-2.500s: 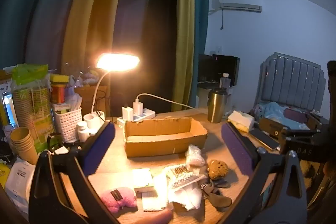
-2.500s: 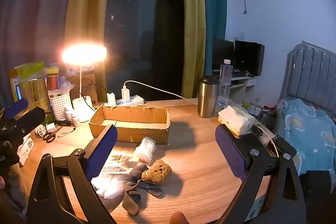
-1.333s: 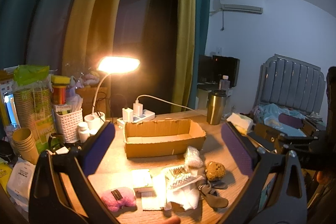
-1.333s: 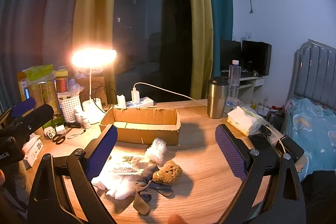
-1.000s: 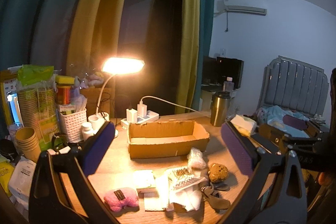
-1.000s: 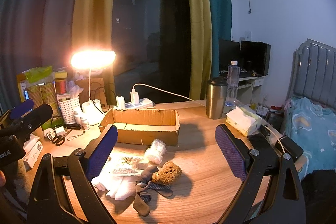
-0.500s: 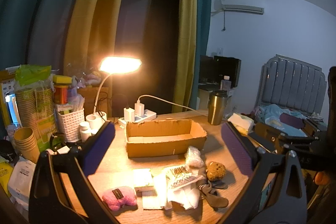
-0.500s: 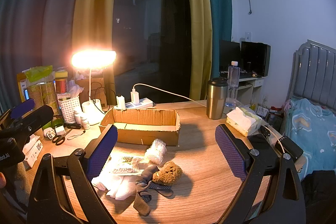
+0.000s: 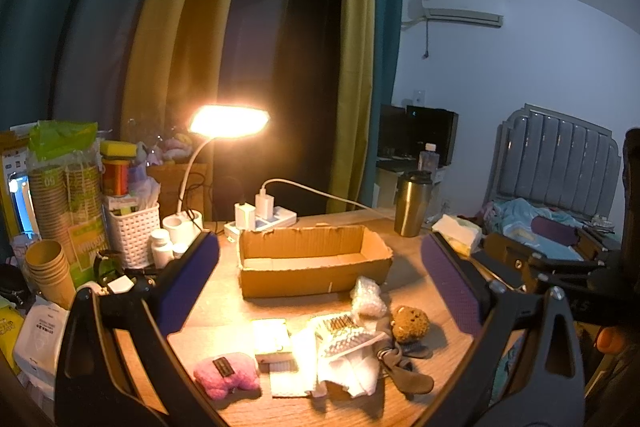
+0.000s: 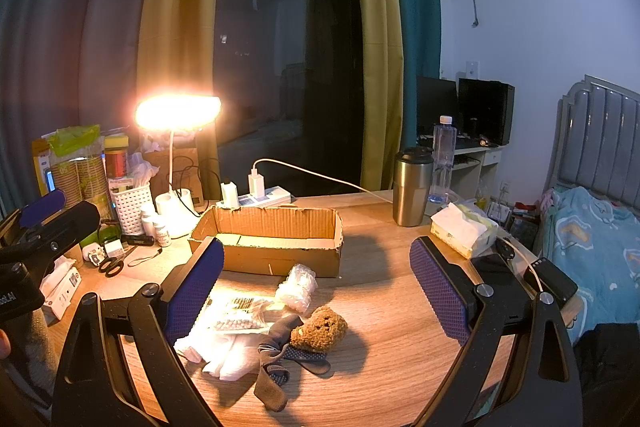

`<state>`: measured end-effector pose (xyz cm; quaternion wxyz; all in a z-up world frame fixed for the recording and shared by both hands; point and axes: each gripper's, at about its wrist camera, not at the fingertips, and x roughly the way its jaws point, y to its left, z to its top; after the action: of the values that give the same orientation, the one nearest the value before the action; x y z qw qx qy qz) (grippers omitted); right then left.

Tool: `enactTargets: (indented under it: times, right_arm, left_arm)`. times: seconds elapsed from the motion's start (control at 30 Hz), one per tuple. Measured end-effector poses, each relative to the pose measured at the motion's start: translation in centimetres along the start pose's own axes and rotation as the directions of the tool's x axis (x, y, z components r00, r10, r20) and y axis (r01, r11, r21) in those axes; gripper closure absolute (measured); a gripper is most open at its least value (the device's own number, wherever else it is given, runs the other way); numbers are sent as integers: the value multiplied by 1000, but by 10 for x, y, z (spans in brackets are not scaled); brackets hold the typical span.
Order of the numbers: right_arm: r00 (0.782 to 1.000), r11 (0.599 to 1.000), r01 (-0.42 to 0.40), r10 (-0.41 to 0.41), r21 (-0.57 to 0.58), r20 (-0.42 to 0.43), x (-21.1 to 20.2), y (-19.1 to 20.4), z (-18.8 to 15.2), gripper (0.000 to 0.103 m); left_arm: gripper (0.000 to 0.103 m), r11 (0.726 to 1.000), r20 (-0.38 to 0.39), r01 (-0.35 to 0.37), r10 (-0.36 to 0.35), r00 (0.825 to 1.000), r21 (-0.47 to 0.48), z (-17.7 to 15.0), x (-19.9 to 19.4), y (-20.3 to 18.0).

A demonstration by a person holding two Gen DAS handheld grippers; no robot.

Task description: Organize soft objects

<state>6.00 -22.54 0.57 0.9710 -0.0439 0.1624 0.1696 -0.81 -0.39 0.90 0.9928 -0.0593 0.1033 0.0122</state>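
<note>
— While the lamp (image 9: 228,121) is glowing over the desk (image 10: 400,339), where are the soft things lying?

— They are sitting in a loose heap in front of the box (image 9: 312,269). A pink plush (image 9: 226,379) is lying nearest the left gripper (image 9: 320,281), with a white cloth (image 9: 344,371) beside it, a grey sock (image 10: 276,359) trailing out from under a brown bear (image 10: 318,327), and a bubble-wrap wad (image 10: 298,285) resting just before the box wall.

— And the box itself?

— It is standing open, and nothing seems to be lying inside, though its floor is partly hidden.

— What are the grippers doing?

— Both are hovering above the heap with fingers spread wide, gripping nothing. The right gripper (image 10: 316,289) is framing the bear and the wad between its pads (image 10: 196,287). The left one is framing the box.

— Anything else nearby?

— A steel tumbler (image 10: 412,187) is standing right of the box, a tissue pack (image 10: 464,227) beside it.
</note>
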Motion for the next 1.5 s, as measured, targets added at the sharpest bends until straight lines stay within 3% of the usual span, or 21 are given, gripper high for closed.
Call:
enactTargets:
  times: [0.97,1.3,1.5]
  right_arm:
    - [1000,1000,0,0,0,0,0,1,-1,7]
    - [998,1000,5,-6,-7,-67,22,0,-20,7]
    - [991,1000,2,-4,-15,-133,42,-2,-36,7]
  left_arm:
    - [1,1000,-10,-4,4,1000,3,-5,-1,2]
    - [1,998,-133,-55,52,990,-17,-36,20,25]
    - [1,992,-245,-121,106,964,-46,-69,37,53]
